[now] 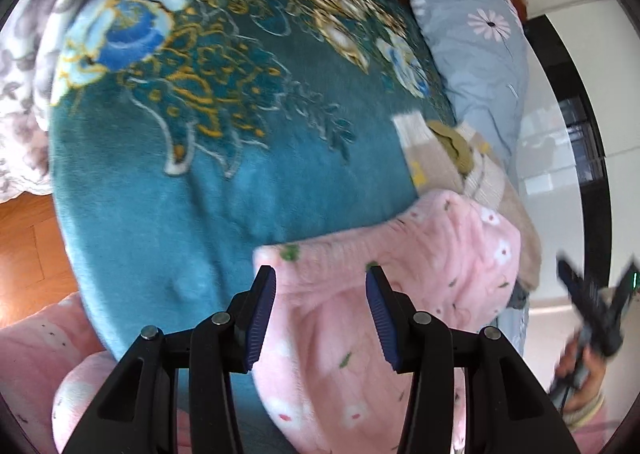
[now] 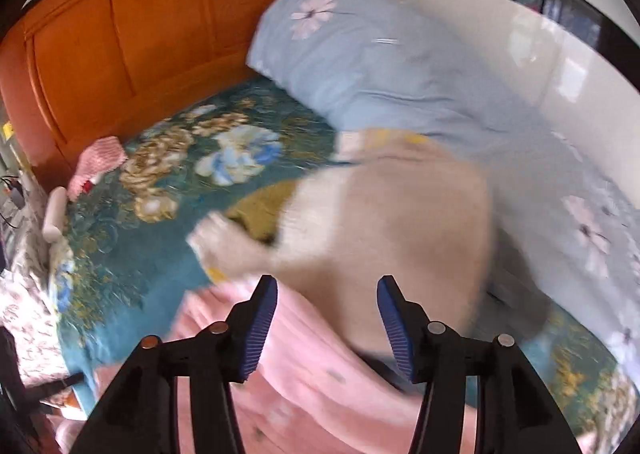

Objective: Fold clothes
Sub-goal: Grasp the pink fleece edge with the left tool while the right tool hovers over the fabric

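A pink fleece garment with small flowers lies on the teal floral blanket. My left gripper hovers open just above it, nothing between the fingers. Beyond it lies a beige sweater with an olive collar. In the right wrist view my right gripper is open above the same pink garment, with the beige sweater just ahead, blurred. The right gripper also shows at the far right of the left wrist view, held in a hand.
A light blue flowered pillow and matching quilt lie along the right by the white wall. An orange wooden headboard stands at the back. A grey floral duvet hangs off the left edge over wooden floor.
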